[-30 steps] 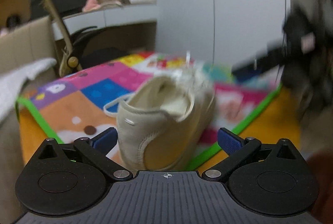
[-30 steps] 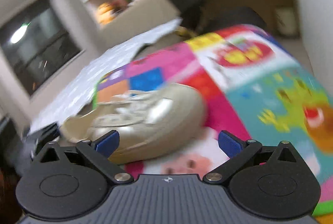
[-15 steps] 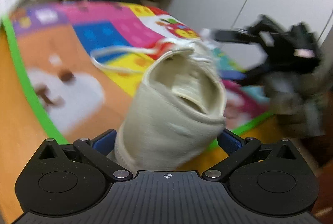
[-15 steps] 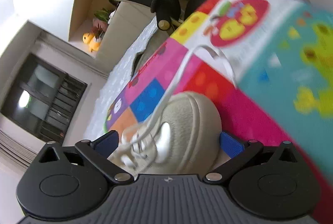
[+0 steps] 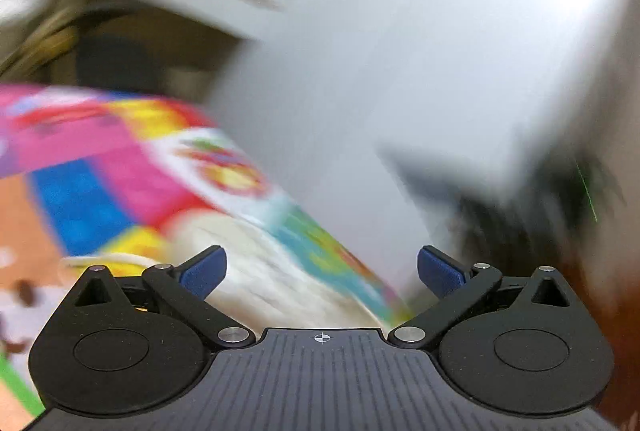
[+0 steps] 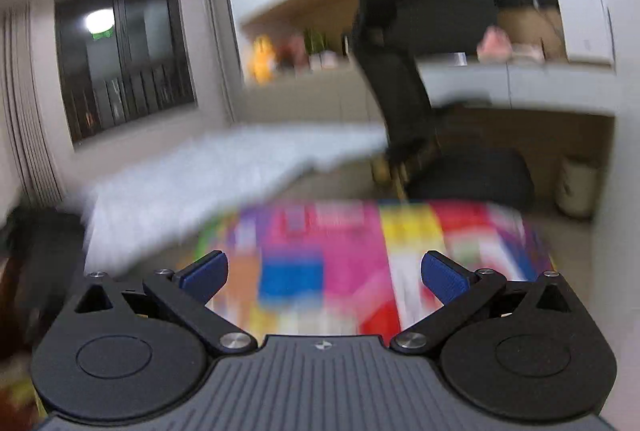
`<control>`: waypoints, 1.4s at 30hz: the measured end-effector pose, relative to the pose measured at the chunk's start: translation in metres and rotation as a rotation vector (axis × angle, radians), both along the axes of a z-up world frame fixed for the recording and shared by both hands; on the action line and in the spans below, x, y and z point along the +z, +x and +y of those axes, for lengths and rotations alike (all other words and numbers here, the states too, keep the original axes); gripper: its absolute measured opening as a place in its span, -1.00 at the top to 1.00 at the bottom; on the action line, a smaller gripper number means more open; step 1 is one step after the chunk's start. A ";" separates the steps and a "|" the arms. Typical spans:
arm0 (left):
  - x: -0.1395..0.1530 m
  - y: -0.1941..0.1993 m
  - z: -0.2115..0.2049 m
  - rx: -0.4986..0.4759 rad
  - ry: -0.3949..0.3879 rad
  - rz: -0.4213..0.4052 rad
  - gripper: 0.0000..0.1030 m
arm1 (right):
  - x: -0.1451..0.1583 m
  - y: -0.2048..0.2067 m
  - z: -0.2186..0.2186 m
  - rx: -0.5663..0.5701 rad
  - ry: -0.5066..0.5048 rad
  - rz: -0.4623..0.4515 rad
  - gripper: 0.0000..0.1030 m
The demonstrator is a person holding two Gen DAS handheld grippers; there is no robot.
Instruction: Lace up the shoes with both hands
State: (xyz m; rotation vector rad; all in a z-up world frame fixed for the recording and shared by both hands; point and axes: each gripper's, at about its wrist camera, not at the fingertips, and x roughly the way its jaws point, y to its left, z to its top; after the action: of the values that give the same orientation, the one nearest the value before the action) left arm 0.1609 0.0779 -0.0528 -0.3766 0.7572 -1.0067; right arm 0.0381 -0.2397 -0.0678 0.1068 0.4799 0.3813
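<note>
The left wrist view is heavily blurred. A cream shoe (image 5: pixel 256 271) shows low between the fingers of my left gripper (image 5: pixel 322 267), which is open and holds nothing. A white lace (image 5: pixel 108 259) loops out at the shoe's left over the colourful play mat (image 5: pixel 104 175). A dark blurred shape at the right (image 5: pixel 520 223) may be the other gripper. In the right wrist view my right gripper (image 6: pixel 324 269) is open and empty above the mat (image 6: pixel 344 243). No shoe appears in that view.
A black office chair (image 6: pixel 404 83) stands beyond the mat's far edge, with a desk and shelves (image 6: pixel 520 79) behind it. A white quilted sheet (image 6: pixel 208 175) lies left of the mat. A small bin (image 6: pixel 576 187) sits far right. A dark window (image 6: pixel 120 59) is at left.
Both cameras have swung upward. The shoe dropped low in the left wrist view and left the right wrist view entirely, which now faces the room. Both grippers stayed open.
</note>
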 end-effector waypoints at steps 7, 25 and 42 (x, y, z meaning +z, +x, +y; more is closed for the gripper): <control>-0.028 0.097 -0.060 0.010 0.140 0.185 -1.00 | -0.078 -0.059 0.025 -0.048 0.229 0.220 -1.00; -0.064 0.068 -0.037 -0.014 -0.044 0.340 -1.00 | -0.044 -0.014 0.027 0.121 -0.254 0.174 -0.40; -0.018 0.003 0.060 0.213 -0.096 0.231 -1.00 | -0.016 0.058 -0.094 -0.317 0.221 0.113 -0.99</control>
State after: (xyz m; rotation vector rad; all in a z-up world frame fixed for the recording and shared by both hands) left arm 0.1638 0.1378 -0.0706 -0.6516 0.8578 -0.8089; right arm 0.0963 -0.3333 -0.0835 0.4152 0.5221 0.1159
